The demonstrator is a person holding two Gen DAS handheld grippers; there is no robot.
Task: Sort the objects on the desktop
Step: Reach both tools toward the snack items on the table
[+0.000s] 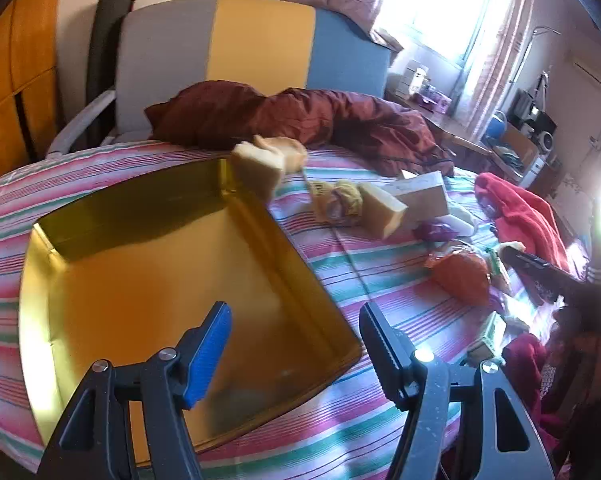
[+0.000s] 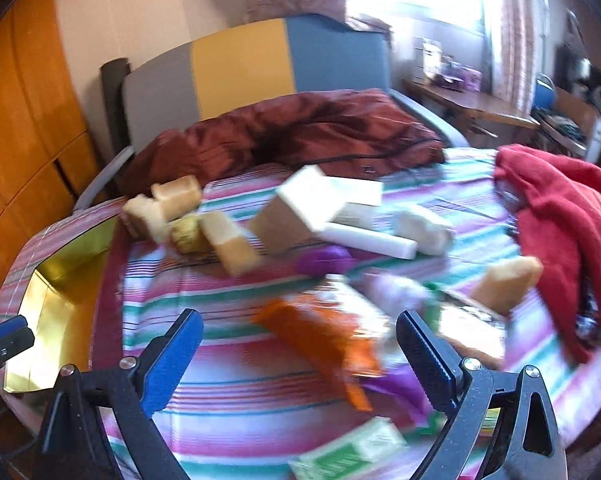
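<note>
Striped bedspread: under everything. Gold tin: far left, empty, below my left gripper (jaws parted, nothing between). Orange packet: near centre, ahead of my right gripper, spread wide. Sponge blocks: scattered farther back.

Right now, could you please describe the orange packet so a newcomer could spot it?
Start at the gold tin on the striped cloth. The orange packet lies right of it, before the right gripper. It alone is shiny orange among pale blocks.
</note>
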